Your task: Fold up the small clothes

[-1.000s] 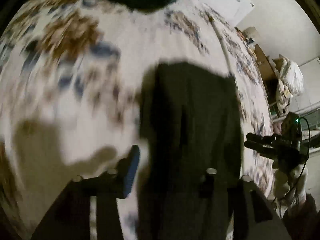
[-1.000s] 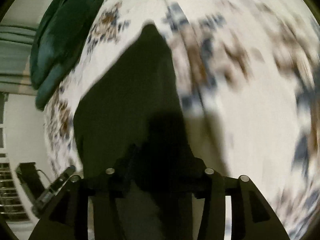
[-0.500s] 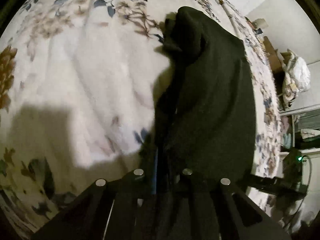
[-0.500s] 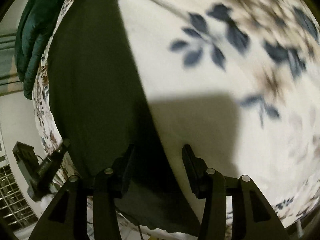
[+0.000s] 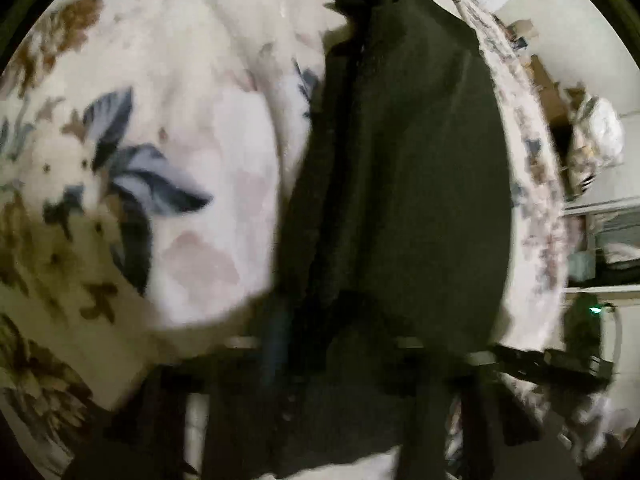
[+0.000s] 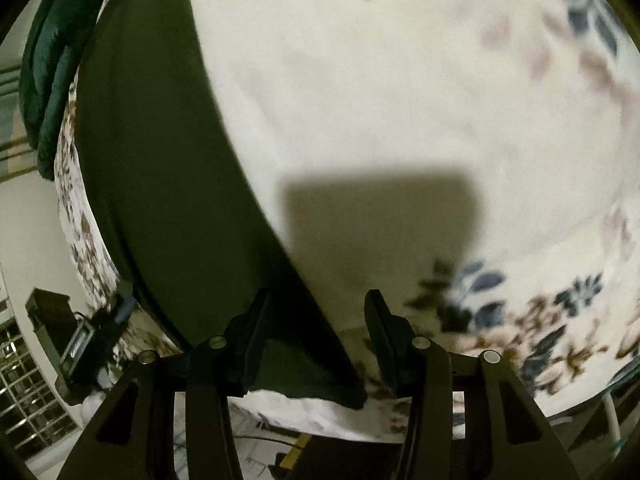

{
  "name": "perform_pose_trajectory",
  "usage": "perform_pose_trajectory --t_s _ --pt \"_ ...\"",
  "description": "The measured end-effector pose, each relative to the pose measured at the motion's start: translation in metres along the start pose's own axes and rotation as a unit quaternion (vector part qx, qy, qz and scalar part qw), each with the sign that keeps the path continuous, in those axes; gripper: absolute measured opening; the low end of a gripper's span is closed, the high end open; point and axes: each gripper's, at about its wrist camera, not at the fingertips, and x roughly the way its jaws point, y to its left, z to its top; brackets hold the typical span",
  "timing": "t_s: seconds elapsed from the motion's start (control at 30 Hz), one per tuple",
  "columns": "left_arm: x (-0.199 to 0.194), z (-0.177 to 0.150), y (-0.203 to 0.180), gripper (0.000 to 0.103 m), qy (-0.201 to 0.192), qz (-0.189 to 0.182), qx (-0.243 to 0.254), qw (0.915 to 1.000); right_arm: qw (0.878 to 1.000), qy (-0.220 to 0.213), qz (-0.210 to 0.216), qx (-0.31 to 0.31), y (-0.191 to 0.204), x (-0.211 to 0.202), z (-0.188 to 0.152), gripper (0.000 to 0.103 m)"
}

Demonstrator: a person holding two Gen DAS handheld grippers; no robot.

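Observation:
A dark green garment (image 5: 404, 184) lies stretched on a floral blanket (image 5: 168, 160). In the left wrist view its near end drapes over my left gripper (image 5: 336, 344), whose fingers are blurred and mostly hidden by cloth. In the right wrist view the same garment (image 6: 160, 184) runs along the left side, its near corner between the fingers. My right gripper (image 6: 316, 320) is open, its jaws standing apart around that corner without pinching it.
A dark teal quilt (image 6: 48, 72) lies bunched at the far left of the bed. The bed edge is just below the right gripper. Shelves, boxes and a white bag (image 5: 600, 132) stand beyond the bed's right side.
The left gripper's jaws, nearly together on the garment half a second ago, now show wider apart in blur. The right gripper has slid back along the garment's edge, still open.

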Motion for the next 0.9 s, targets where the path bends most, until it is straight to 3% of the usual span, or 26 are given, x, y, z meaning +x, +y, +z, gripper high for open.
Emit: perform_pose_trajectory --t_s 0.1,0.3,0.47,0.6,0.67,0.7,0.77,0.9 --pt "-0.01 0.0 0.005 0.005 -0.021 0.002 -0.025 0.9995 1.0 0.003 -0.003 -0.002 0.0 0.015 -0.011 0.05" --pt "-0.029 -0.003 0.017 0.002 -0.038 0.012 -0.016 0.9991 1.0 0.01 -0.005 -0.005 0.009 0.031 -0.027 0.05" --pt "-0.029 -0.024 0.028 0.005 -0.011 -0.052 -0.057 0.997 1.0 0.013 -0.015 -0.018 0.018 0.04 -0.035 0.05" --pt "-0.015 -0.052 0.018 0.034 0.019 -0.044 -0.044 0.9979 1.0 0.018 -0.018 -0.015 0.02 0.044 -0.034 0.05" --pt "-0.003 -0.064 0.011 0.035 0.027 -0.035 -0.038 0.9983 0.999 0.02 -0.019 -0.016 0.017 0.047 -0.036 0.05" --pt "0.001 -0.067 0.009 0.032 0.024 -0.026 -0.03 0.9989 0.999 0.02 -0.02 -0.018 0.017 0.048 -0.036 0.05" --pt "0.005 -0.071 0.004 0.003 0.009 0.011 -0.018 0.9997 0.999 0.02 -0.022 -0.023 0.017 0.047 -0.036 0.05" --pt "-0.014 -0.076 0.007 0.003 -0.027 0.014 -0.045 0.9985 0.999 0.021 -0.025 -0.036 0.018 0.045 -0.035 0.05"
